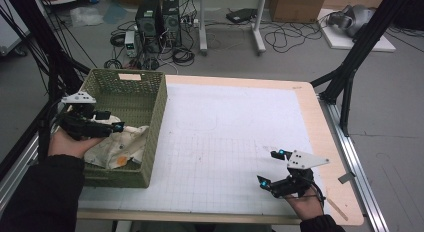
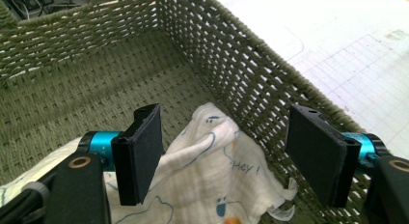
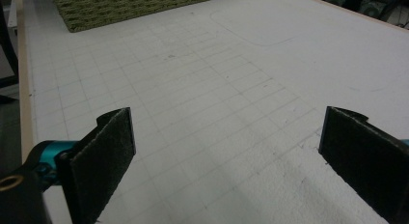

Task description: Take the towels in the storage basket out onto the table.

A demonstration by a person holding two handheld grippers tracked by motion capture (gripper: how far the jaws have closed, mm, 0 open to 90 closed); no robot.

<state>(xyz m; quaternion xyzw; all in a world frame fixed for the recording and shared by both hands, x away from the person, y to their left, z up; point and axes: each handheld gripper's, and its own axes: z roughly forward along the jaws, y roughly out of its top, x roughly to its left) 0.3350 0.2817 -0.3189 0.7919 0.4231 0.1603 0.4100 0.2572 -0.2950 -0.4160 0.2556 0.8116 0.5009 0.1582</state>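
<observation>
A green woven basket [image 1: 159, 109] stands on the left side of the table. Inside it lies a crumpled white cloth [image 1: 120, 146] with small printed figures and the word "Hey!" [image 2: 212, 166]. My left gripper [image 1: 112, 123] hangs over the basket just above the cloth, open, its two black pads on either side of a raised fold without touching it [image 2: 226, 159]. My right gripper [image 1: 271, 168] is open above the gridded mat near the table's front right, with nothing between its pads [image 3: 226, 156].
The white gridded mat [image 1: 225, 142] covers most of the table. The basket's wall [image 2: 251, 74] rises close on the right of my left gripper. Black frame posts [image 1: 350, 67] stand beside the table; computers and cables lie on the floor behind.
</observation>
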